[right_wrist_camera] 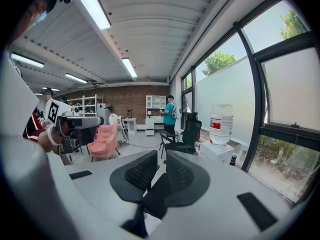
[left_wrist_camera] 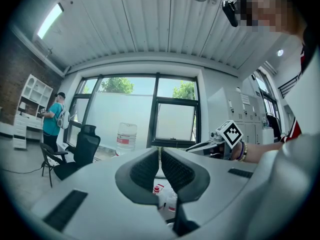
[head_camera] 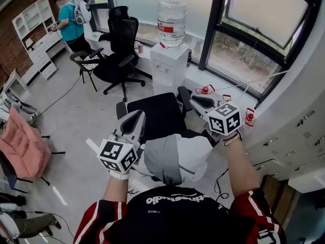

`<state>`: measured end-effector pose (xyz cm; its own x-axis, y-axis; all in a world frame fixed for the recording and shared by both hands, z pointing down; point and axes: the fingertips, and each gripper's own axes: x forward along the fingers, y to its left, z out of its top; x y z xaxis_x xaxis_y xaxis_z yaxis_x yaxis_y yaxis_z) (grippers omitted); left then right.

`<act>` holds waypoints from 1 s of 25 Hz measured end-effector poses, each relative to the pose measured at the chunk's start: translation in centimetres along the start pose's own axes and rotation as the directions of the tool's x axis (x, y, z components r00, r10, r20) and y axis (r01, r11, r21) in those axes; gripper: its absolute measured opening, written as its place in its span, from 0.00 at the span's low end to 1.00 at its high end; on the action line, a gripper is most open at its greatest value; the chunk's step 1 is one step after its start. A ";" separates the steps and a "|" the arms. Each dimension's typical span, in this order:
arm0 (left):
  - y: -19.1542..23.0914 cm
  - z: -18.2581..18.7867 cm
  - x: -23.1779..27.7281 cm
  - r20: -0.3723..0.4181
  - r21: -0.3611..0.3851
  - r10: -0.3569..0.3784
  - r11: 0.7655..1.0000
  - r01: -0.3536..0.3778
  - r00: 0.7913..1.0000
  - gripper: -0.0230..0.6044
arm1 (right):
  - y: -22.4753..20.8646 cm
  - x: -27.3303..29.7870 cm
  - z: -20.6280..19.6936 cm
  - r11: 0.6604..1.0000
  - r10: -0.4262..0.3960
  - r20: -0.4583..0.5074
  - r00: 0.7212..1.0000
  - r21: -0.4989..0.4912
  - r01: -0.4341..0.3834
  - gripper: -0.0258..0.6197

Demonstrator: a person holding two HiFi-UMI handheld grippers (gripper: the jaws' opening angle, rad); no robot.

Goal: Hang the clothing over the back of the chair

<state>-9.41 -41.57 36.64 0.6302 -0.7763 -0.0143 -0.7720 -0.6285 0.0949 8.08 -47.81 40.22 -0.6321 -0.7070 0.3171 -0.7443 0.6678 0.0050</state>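
A grey and white garment lies draped over the back of a black office chair, right in front of my body. My left gripper hovers above the chair's left side, just beyond the garment, jaws shut on nothing. On the other side, my right gripper hangs over the chair's right armrest, jaws likewise shut and empty. Neither gripper touches the garment. Each shows in the other's view: the right gripper and the left gripper.
A white water dispenser with a large bottle stands just behind the chair, by the window. A second black office chair is to its left, with a person in a teal shirt and white shelves beyond. A pink seat is far left.
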 end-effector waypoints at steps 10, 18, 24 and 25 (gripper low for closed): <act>-0.3 -0.2 -0.9 -0.002 -0.008 0.008 1.000 -0.008 1.000 0.09 | 5.6 -1.0 1.7 0.994 0.100 0.098 0.990 0.030 -0.103 0.15; -0.5 0.0 -1.6 -0.003 0.008 0.022 1.000 -0.022 1.000 0.09 | 10.5 -2.0 4.1 0.986 0.160 0.195 0.968 0.015 -0.166 0.15; -1.1 0.4 -2.2 -0.001 0.035 0.035 0.999 -0.035 0.999 0.09 | 13.0 -2.0 5.4 0.993 0.110 0.299 0.948 0.017 -0.121 0.15; -1.1 0.4 -2.3 0.000 0.038 0.043 0.998 -0.043 0.999 0.09 | 13.0 -2.0 5.5 0.994 0.087 0.315 0.945 0.034 -0.102 0.15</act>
<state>-10.06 -39.14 36.15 0.5961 -0.8028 -0.0104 -0.8012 -0.5956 0.0577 -1.47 -39.01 34.40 -0.7298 -0.6836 0.0012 -0.6825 0.7285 -0.0594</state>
